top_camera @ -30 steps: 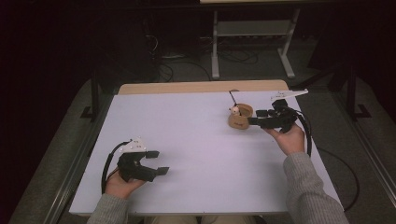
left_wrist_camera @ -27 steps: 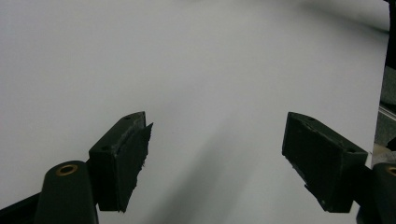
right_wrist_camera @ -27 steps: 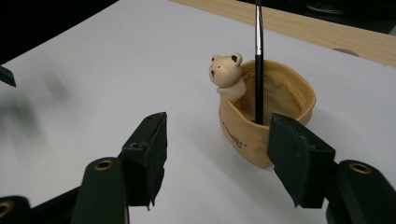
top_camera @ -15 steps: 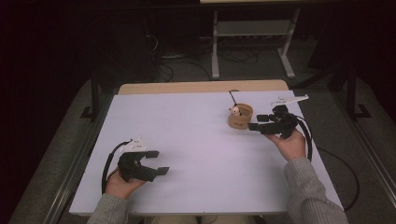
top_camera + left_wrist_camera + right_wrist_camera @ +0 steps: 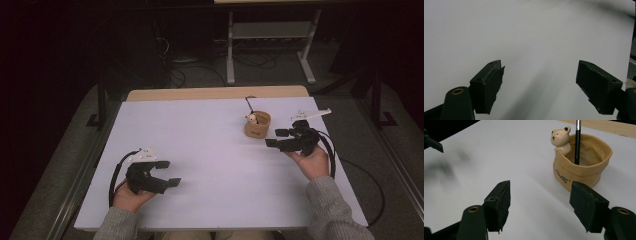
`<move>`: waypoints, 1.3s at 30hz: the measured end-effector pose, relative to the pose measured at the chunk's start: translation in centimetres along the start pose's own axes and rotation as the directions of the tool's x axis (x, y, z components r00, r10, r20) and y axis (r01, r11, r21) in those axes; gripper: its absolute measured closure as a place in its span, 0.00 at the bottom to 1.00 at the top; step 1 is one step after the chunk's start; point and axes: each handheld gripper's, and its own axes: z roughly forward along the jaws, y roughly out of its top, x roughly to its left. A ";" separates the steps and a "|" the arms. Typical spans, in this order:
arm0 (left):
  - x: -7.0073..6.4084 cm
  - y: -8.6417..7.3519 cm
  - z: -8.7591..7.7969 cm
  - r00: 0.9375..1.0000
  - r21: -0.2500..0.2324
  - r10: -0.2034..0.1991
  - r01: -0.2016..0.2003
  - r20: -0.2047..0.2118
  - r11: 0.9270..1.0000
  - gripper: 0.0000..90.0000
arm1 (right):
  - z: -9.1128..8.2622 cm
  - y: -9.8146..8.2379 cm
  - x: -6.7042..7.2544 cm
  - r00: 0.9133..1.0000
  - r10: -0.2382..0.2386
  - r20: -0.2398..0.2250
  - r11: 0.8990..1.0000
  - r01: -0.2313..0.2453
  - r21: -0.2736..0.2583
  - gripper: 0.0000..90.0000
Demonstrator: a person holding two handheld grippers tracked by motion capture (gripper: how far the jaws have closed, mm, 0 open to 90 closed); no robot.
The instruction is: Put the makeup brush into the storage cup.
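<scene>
Lower left of the high view: our left gripper lies parked, jaws wide, nothing between them. Right of centre stands the pen pot, a pen upright inside. Just right of it, our right gripper has backed off the pot, its jaws having just been opening and now wide and empty; we judge the pen delivered.

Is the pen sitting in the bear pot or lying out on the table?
In. The black pen stands nearly upright inside the tan bear pot, its lower end below the rim; the pot itself stands upright on the white table.

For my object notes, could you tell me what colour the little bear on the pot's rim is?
The bear is cream-white, clearest in the right gripper view.
</scene>
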 end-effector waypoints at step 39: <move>0.4 -0.4 -1.1 0.999 -0.018 -0.016 0.015 -0.044 1.000 0.20 | -1.3 -4.8 3.6 1.000 -0.019 -0.016 0.999 0.018 -0.030 0.31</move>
